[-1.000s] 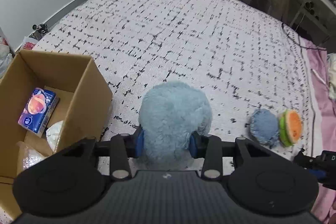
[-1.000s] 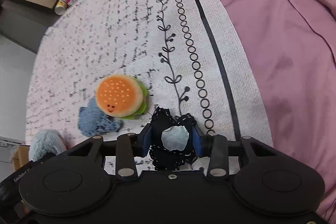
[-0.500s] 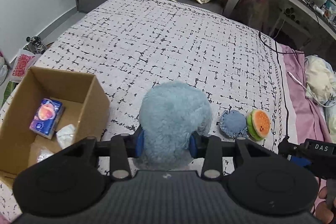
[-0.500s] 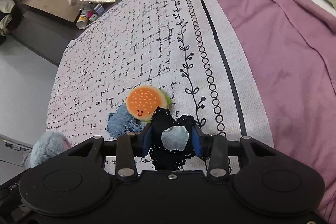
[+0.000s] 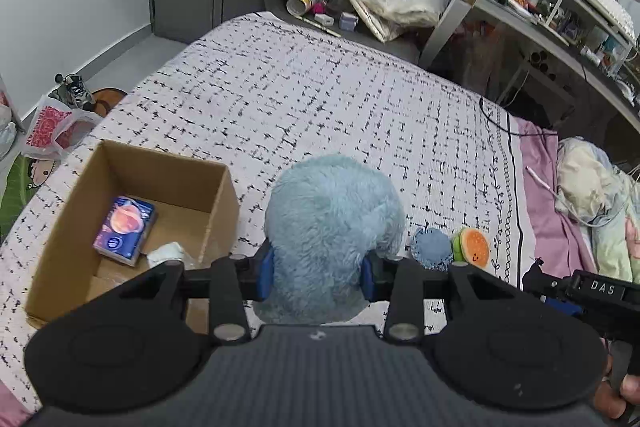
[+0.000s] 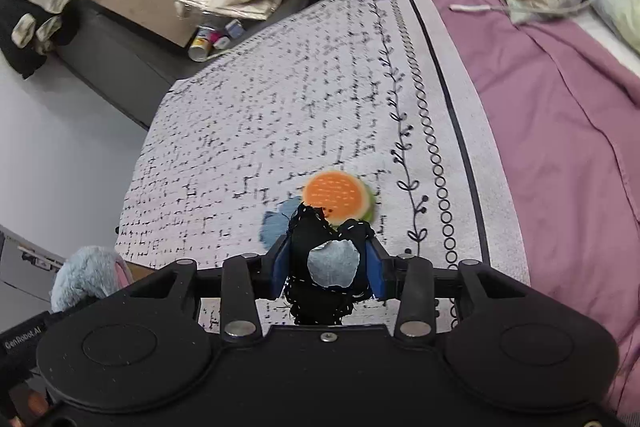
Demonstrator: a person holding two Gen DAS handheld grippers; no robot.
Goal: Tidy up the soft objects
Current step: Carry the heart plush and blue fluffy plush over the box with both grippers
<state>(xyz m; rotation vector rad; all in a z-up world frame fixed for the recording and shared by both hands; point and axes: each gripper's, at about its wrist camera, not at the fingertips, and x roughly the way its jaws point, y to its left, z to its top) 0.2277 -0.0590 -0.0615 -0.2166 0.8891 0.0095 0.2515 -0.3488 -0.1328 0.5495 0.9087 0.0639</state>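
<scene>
left tool (image 5: 318,273): clamped on blue plush (image 5: 334,223)
right tool (image 6: 330,267): clamped on black toy (image 6: 326,263)
step: carrying
next: probably lower into cardboard box (image 5: 216,195), release

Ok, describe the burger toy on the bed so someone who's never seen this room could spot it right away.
Start at the bed's white blanket with black dashes and follow it to the vine-and-ring border beside the purple sheet. Just inside that border two small toys lie touching. The burger toy is the one nearer the border, with an orange bun, green edge and smiley face, while its neighbour, the blue plush, is plain.
</scene>
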